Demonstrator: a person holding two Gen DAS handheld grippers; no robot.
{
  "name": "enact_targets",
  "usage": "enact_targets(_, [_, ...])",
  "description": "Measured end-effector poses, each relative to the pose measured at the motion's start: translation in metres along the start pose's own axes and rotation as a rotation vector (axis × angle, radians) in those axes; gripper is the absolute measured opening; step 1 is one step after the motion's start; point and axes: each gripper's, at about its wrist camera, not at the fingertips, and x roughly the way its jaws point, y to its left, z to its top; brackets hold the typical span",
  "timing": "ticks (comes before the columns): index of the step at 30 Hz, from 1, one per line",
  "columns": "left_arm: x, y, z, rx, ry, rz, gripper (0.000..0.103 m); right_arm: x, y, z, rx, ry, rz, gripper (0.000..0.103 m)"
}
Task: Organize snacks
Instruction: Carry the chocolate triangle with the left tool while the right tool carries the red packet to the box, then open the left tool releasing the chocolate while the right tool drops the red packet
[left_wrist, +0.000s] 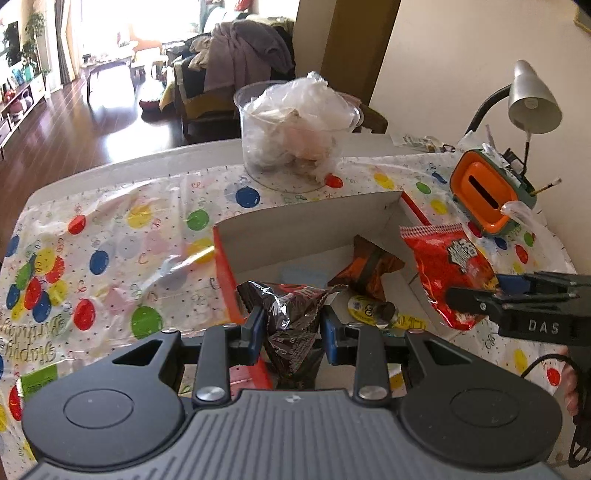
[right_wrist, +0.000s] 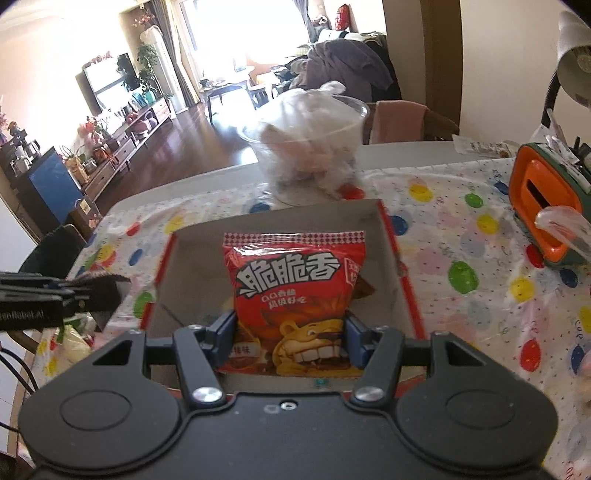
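Note:
My left gripper (left_wrist: 291, 325) is shut on a dark brown snack packet (left_wrist: 291, 317) and holds it over the near left corner of an open cardboard box (left_wrist: 306, 221). My right gripper (right_wrist: 291, 341) is shut on a red snack bag with a lion picture (right_wrist: 295, 295), held above the same box (right_wrist: 273, 225); the bag also shows in the left wrist view (left_wrist: 447, 273) over the box's right side. Inside the box lie an orange-brown packet (left_wrist: 369, 266) and a small yellow packet (left_wrist: 369, 308).
A clear plastic tub stuffed with plastic bags (left_wrist: 295, 125) stands behind the box. An orange and green holder (left_wrist: 487, 192) and a desk lamp (left_wrist: 532, 99) are at the right. A balloon-print cloth (left_wrist: 110, 236) covers the table. More wrapped items (right_wrist: 74, 336) lie left of the box.

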Motion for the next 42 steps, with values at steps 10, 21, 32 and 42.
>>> enact_targets(10, [0.056, -0.018, 0.027, -0.022, 0.085, 0.058, 0.031, 0.035, -0.026, 0.005, -0.108, 0.082, -0.003, 0.058])
enact_targets(21, [0.109, -0.025, 0.052, -0.002, 0.195, 0.111, 0.031, 0.077, -0.012, 0.011, -0.227, 0.192, 0.039, 0.058])
enact_targets(32, [0.156, -0.025, 0.064, 0.019, 0.358, 0.074, 0.031, 0.104, -0.014, 0.015, -0.264, 0.258, 0.017, 0.058])
enact_targets(42, [0.168, -0.019, 0.062, 0.019, 0.408, 0.095, 0.031, 0.11, -0.015, 0.014, -0.246, 0.266, 0.027, 0.06])
